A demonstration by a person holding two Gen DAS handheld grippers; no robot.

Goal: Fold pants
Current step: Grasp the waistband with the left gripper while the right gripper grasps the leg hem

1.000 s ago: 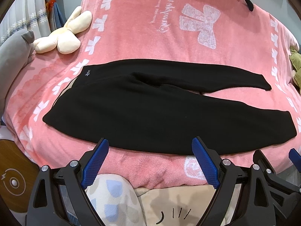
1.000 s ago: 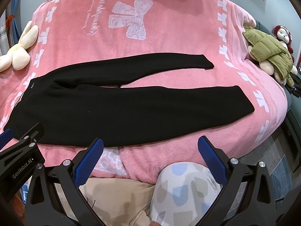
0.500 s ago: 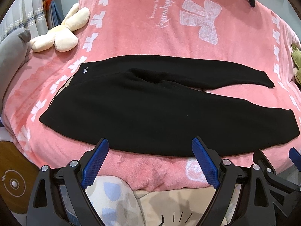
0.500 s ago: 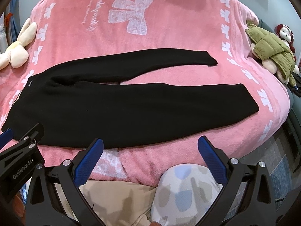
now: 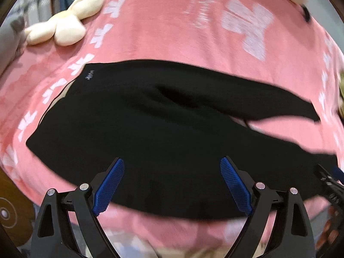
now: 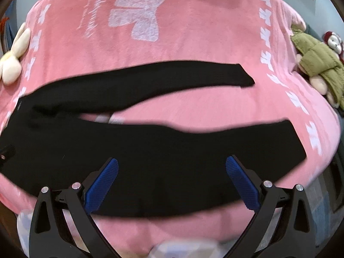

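Black pants lie flat on a pink blanket, waistband at the left, both legs stretching right. In the right wrist view the pants show a far leg and a near leg, spread apart. My left gripper is open and empty, low over the near edge of the pants' hip part. My right gripper is open and empty, low over the near leg's front edge. The right gripper's edge shows at the far right of the left wrist view.
A cream plush toy lies on the bed at the far left. A plush in a green jacket sits at the bed's right edge. The bed's front edge runs just below both grippers.
Both grippers have moved forward and down toward the pants; their fingertips now overlap the near edge of the fabric. The jaws stay open. The pants have not moved.
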